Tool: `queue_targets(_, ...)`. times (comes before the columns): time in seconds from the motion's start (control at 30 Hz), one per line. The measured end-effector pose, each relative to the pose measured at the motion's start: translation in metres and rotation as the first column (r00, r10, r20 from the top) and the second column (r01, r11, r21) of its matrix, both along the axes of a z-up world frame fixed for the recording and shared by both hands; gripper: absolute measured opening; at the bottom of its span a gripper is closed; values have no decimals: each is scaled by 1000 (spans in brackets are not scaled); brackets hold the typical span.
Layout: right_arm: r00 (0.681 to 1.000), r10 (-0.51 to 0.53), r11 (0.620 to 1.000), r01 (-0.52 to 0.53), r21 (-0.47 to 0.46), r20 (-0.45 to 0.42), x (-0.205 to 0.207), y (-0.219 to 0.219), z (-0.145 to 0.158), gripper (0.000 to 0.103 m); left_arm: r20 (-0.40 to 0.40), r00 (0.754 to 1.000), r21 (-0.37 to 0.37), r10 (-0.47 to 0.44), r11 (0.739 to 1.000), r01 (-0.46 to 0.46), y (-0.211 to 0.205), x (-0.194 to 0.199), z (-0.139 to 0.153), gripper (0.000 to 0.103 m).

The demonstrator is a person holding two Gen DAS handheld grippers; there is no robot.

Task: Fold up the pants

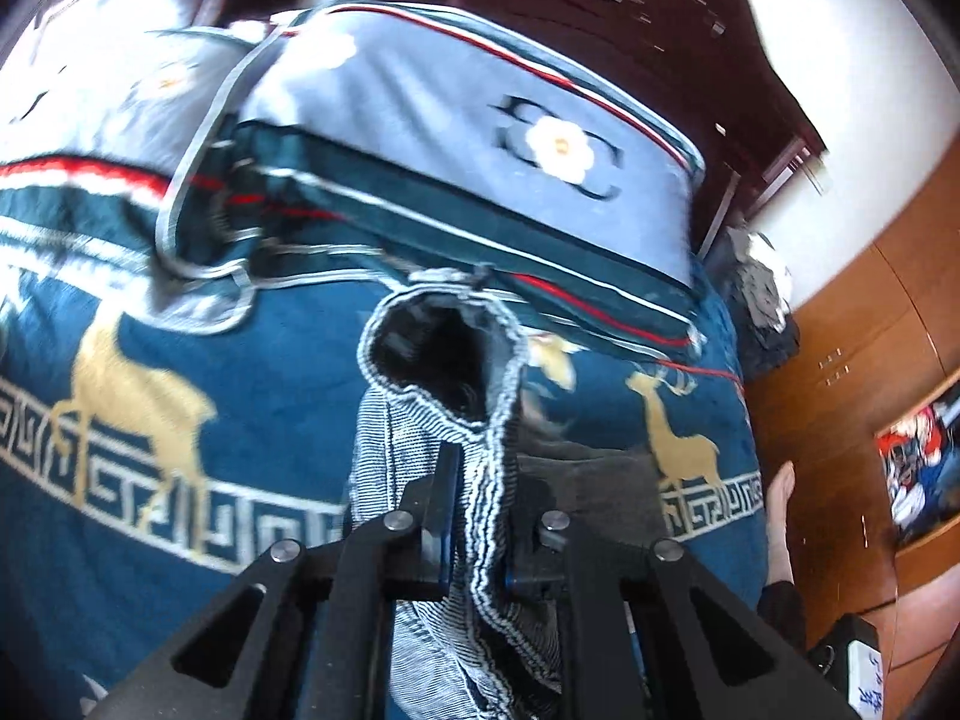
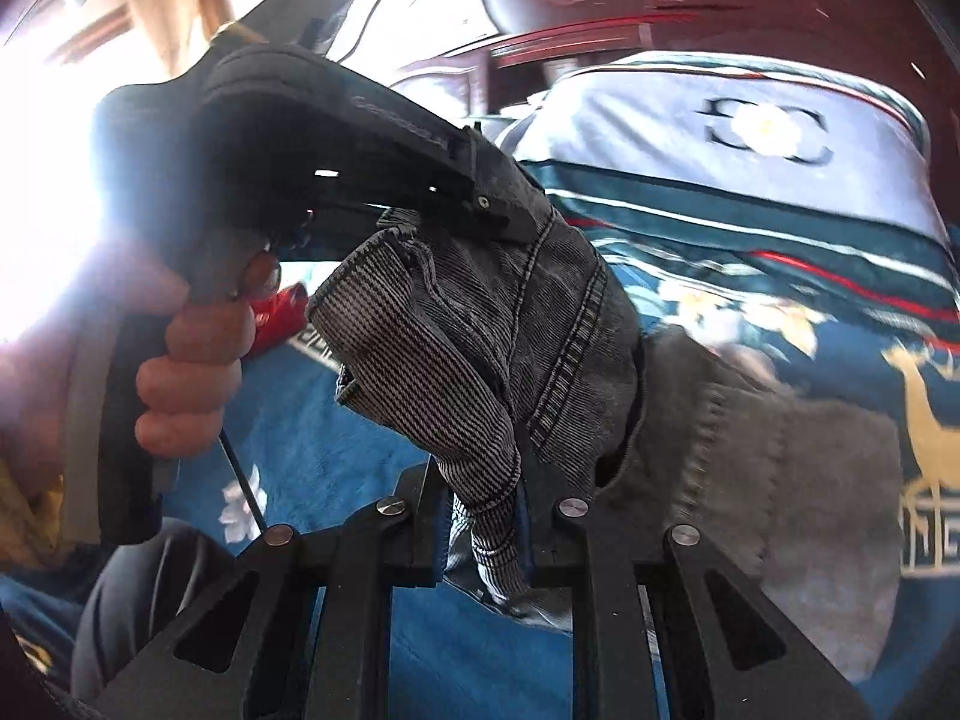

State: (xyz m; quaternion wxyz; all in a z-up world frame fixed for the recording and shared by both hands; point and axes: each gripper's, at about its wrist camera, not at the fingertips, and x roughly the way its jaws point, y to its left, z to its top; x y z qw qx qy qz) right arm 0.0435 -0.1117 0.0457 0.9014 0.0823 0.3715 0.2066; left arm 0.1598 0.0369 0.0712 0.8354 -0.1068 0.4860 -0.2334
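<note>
Landmark: the bed cover (image 1: 180, 540), dark blue with gold deer, served as the reference for every place below.

Pants: the pants (image 2: 480, 330), grey denim with a ribbed edge, hung above the bed cover, lifted clear at the gripped end; a lighter grey stretch of them lay on the cover further back.

Left gripper: the left gripper (image 1: 474, 516) was clamped on the ribbed edge of the pants, its jaws drawn almost together with the cloth pinched between them.

Right gripper: the right gripper (image 2: 483, 528) was likewise clamped on a bunched fold of the ribbed edge, jaws nearly together.

Left hand: the person's left hand (image 2: 192, 360) wrapped the handle of its tool, seen from the right wrist view above the near side of the bed cover.

Quilt: 1 folded quilt (image 1: 480, 138), pale blue with a flower, sat at the far end of the bed cover.

Handling: the pants looked soft and limp, moderately heavy for cloth, not slippery and not fragile; they would likely sag and swing between the 2 holds.

Where to hold: the ribbed edge seemed the best place, being thick enough to pinch firmly; 2 holds set well apart along it would probably keep the cloth flat for folding.

Blur: both views were smeared, so finer seams could not be told.
</note>
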Motion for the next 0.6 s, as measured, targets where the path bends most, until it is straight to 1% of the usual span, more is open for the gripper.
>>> queue_targets(0.1,999,-41,998,42,42,-19,-5,-24,0,15,5,999,8,-53,999,53,-38,-5,4,12)
queue_targets(0.13,998,-57,997,58,55,-27,-10,-34,-1,15,10,997,-5,-78,997,78,-51,-8,4,12)
queue_targets(0.23,994,-98,992,101,75,-44,-20,-60,-3,15,8,991,-1,-131,991,131,-90,-15,0,12)
queue_targets(0.3,990,-125,988,130,84,-61,-25,-77,-6,15,-2,988,15,-155,988,155,-115,-20,-5,12)
queue_targets(0.43,980,-169,977,180,112,-103,-33,-104,-19,15,-43,979,71,-197,977,200,-160,-23,-24,12)
queue_targets(0.5,972,-195,967,212,138,-132,-34,-116,-29,15,-76,974,86,-211,972,217,-180,-22,-39,13)
queue_targets(0.6,956,-231,948,263,178,-182,-35,-135,-46,15,-120,970,103,-210,969,223,-199,-18,-60,13)
